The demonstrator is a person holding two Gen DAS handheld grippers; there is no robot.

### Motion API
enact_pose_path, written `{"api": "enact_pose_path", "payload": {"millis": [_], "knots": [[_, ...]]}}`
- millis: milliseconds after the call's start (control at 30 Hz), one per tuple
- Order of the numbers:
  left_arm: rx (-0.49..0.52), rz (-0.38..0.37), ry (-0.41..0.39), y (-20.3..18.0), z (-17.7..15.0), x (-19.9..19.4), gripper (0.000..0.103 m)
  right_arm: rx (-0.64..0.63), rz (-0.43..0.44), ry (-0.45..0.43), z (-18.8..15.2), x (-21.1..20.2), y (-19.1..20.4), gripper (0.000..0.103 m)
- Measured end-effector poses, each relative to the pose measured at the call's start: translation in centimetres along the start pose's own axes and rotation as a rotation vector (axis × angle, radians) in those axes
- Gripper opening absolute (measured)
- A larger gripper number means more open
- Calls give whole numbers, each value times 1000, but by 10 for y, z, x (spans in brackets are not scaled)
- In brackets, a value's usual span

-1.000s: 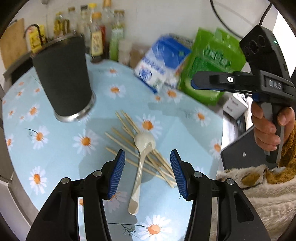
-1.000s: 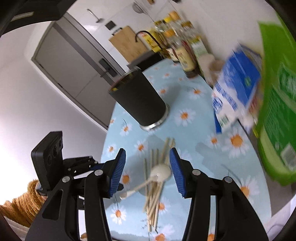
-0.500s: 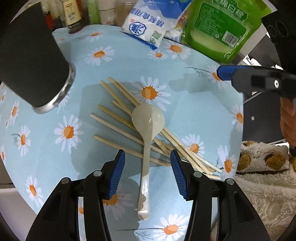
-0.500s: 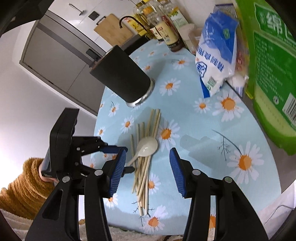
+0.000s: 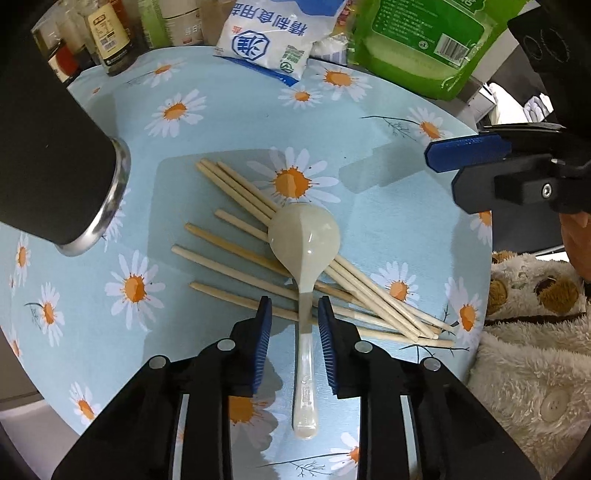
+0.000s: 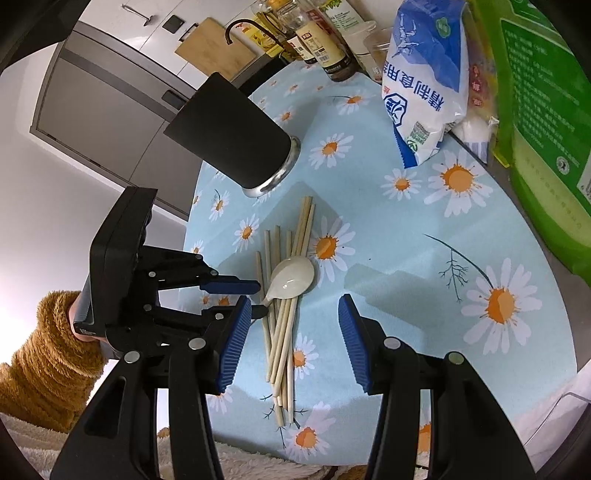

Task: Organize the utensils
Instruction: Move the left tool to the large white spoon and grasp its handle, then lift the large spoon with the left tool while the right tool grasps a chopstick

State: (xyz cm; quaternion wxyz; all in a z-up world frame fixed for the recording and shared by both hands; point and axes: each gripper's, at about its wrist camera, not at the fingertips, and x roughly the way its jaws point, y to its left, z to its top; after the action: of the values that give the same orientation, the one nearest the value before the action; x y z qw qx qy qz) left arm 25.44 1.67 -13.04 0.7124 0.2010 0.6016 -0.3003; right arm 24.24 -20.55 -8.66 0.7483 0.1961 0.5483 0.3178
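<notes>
A cream ceramic spoon (image 5: 303, 243) lies on a loose pile of wooden chopsticks (image 5: 236, 225) on the daisy-print table. My left gripper (image 5: 294, 314) is low over the table, its blue pads on either side of the spoon's handle with small gaps, not touching. A tall black cup (image 5: 44, 155) with a steel base stands at the left. In the right wrist view the spoon (image 6: 291, 278), the chopsticks (image 6: 284, 332) and the cup (image 6: 232, 144) show too. My right gripper (image 6: 295, 332) is open and empty above the chopsticks' near ends.
A blue-white salt bag (image 5: 269, 33) and a green bag (image 5: 424, 40) lie at the table's far edge, with sauce bottles (image 5: 107, 37) at the far left. The table edge (image 5: 476, 258) runs close at the right, beside a fuzzy sleeve.
My left gripper has come down and forward over the spoon's handle and its jaws have narrowed around it. My right gripper has shifted closer to the table.
</notes>
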Motion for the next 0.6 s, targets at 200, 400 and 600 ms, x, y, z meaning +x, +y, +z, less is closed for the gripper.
{"api": "enact_pose_path", "payload": {"millis": [200,400,600], "knots": [[98,59,29,-18,12,5,24,-3,-6,7,4,3,1,50],[147,53,45,-42,23,14,11,3,-8,15,6,7,1,50],[122,39,45,-41,26,14,7,1,-8,30,6,11,2,50]]}}
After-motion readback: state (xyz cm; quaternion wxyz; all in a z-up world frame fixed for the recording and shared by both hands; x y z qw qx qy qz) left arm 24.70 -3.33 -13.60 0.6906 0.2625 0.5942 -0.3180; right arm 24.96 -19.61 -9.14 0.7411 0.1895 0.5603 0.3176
